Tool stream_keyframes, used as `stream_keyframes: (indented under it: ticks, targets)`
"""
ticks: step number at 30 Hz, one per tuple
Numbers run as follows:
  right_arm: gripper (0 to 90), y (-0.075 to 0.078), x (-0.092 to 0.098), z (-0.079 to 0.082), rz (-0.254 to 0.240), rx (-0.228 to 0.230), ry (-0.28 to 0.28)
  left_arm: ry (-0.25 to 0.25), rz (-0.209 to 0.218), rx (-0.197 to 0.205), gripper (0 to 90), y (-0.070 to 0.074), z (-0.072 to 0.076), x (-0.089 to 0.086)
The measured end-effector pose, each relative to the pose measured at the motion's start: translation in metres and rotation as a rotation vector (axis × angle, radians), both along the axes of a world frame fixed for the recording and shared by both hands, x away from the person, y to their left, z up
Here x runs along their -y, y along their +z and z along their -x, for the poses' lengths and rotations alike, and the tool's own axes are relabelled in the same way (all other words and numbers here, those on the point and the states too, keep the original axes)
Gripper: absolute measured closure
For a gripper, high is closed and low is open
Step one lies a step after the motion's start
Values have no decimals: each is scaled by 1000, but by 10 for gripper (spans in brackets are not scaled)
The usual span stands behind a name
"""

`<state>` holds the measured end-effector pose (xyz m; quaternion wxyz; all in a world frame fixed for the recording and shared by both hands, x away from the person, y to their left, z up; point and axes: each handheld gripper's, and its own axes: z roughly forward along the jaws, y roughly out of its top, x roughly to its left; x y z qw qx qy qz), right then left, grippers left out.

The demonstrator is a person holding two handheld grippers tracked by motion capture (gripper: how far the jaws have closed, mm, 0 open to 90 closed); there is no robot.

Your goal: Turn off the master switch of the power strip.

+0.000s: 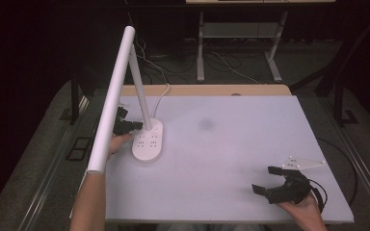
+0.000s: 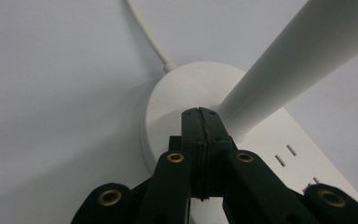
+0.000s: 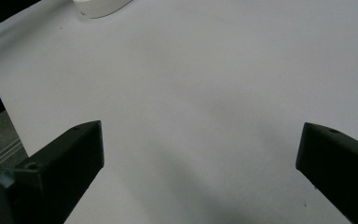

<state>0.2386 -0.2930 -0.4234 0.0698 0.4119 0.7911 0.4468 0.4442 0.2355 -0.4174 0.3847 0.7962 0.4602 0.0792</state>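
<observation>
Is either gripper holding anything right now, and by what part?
Nothing is held. The left gripper is shut on nothing, its tips at the lamp base beside the stem. The right gripper is open over bare table.

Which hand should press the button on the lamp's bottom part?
Left, most likely. The left tool is shut with its tip right at the lamp base, while the right tool sits open, far across the table.
</observation>
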Motion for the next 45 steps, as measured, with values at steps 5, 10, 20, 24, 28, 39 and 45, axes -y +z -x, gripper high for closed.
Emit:
stream_keyframes:
  ticks: [5, 10, 20, 24, 28, 39, 45]
  targets:
    - [1, 0, 0, 0, 5, -2, 3, 17, 3, -18, 900, -1, 0, 2]
    - [1, 0, -1, 0, 4, -3, 5, 35, 76, -21, 900, -7, 1, -5]
    - [1, 0, -4, 1, 6, 0, 14, 53, 63, -12, 900, -6, 3, -2]
    - [1, 1, -5, 1, 8, -4, 22, 81, 23, -44, 900, -3, 3, 4]
    - [1, 1, -4, 1, 7, 10, 23, 90, 20, -36, 900, -3, 4, 5]
    - [1, 1, -7, 0, 8, 0, 24, 118, 75, -8, 900, -5, 7, 0]
    - [1, -1, -6, -1, 10, 2, 18, 122, 112, 0, 900, -7, 9, -2]
